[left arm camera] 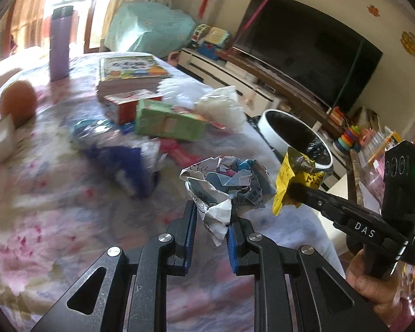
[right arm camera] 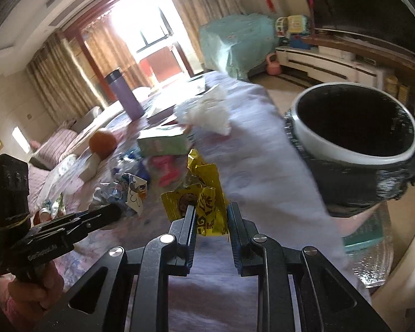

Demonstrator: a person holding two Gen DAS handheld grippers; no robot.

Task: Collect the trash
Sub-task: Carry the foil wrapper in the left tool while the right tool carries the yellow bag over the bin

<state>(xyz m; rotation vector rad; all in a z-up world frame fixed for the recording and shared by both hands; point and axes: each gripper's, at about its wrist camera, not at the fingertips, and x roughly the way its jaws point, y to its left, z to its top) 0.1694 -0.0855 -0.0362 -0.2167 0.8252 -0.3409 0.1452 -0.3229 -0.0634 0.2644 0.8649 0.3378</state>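
My left tongs (left arm camera: 211, 218) are clenched on a crumpled printed paper ball (left arm camera: 227, 184), held up above the floral-covered worktop (left arm camera: 55, 207). My right tongs (right arm camera: 210, 215) are clamped on a crumpled yellow wrapper (right arm camera: 204, 193), also lifted off the worktop. Landmark: the white-rimmed trash bin (right arm camera: 354, 149) with its black liner, standing off the worktop's edge. Both pieces of trash hang just short of the bin, still on the worktop side. A green carton (left arm camera: 168, 120) and white tissue (left arm camera: 221, 105) lie on the worktop, farther from the bin.
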